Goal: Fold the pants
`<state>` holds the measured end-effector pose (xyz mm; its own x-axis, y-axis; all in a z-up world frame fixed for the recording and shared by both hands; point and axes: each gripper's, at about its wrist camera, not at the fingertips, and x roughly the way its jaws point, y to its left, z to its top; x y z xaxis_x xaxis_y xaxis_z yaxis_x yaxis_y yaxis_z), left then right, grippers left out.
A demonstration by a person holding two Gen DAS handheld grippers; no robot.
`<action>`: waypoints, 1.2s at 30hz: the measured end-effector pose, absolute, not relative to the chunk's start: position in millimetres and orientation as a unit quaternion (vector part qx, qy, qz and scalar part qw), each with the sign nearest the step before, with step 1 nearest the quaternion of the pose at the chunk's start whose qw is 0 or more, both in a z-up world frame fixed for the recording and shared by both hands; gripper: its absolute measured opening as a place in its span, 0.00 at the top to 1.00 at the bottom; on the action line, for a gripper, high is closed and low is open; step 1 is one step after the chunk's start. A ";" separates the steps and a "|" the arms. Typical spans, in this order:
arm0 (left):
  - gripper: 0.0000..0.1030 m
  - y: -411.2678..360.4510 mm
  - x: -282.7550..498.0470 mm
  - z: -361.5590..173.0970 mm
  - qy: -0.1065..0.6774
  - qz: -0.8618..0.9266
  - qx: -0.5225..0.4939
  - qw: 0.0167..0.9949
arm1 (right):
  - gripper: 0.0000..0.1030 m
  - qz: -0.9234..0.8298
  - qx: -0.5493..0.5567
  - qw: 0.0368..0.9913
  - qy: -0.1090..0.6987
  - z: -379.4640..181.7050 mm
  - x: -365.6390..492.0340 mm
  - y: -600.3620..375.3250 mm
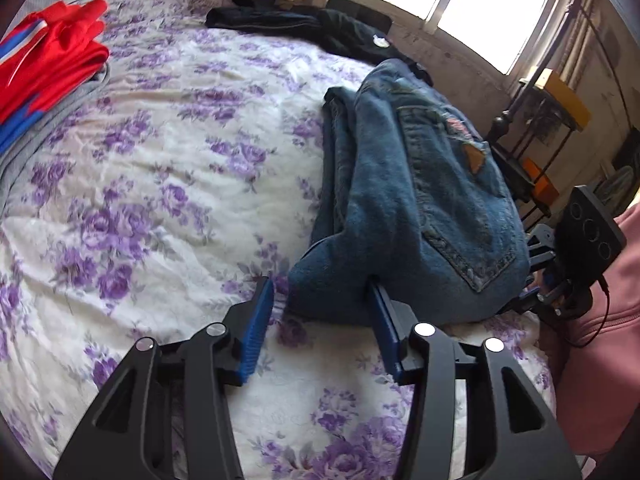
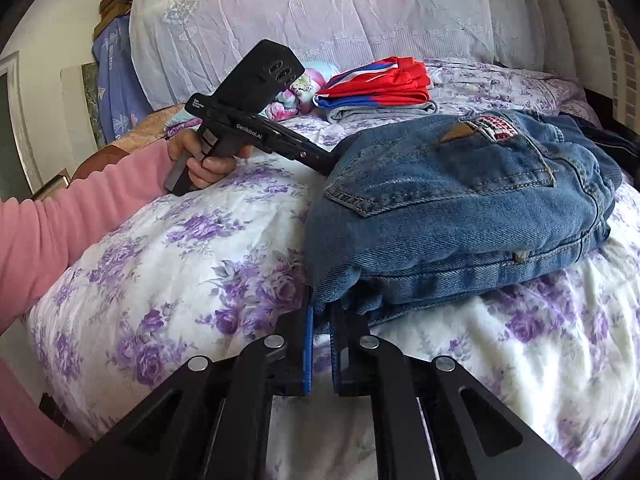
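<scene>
Blue jeans (image 1: pixel 416 196) lie folded in a thick bundle on the floral bed (image 1: pixel 168 168), back pocket and leather patch up. My left gripper (image 1: pixel 320 292) is open at the bundle's near edge, its right finger (image 1: pixel 384 320) tucked under the denim fold, its left finger beside it. In the right wrist view the jeans (image 2: pixel 460 208) fill the right half. My right gripper (image 2: pixel 322 316) is shut on the jeans' lower corner, blue pads pinching the denim. The left gripper's body (image 2: pixel 248 120) reaches the jeans from the far side, held by a hand in a pink sleeve.
A folded red, white and blue garment (image 1: pixel 52 64) on a grey one lies at the bed's far left, also in the right wrist view (image 2: pixel 380 84). Dark clothes (image 1: pixel 304 24) lie at the far edge. A shelf (image 1: pixel 548 128) stands beside the bed. Pillows (image 2: pixel 320 12) stand behind.
</scene>
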<state>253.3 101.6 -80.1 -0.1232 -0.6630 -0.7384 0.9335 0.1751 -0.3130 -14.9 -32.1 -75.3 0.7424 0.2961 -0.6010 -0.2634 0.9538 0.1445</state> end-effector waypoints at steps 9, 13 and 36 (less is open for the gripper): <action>0.44 116.1 227.4 -22.4 0.387 -0.512 0.181 0.746 | 0.92 0.182 0.020 0.940 0.287 -24.8 -34.8 -64.6; 0.26 109.8 204.4 14.9 0.357 -0.541 0.085 0.757 | 0.89 0.144 0.035 0.961 0.235 7.4 -11.9 -94.0; 0.25 41.6 81.4 -20.0 0.394 -0.497 0.074 0.770 | 0.62 0.168 0.077 0.933 0.309 28.5 79.9 -172.1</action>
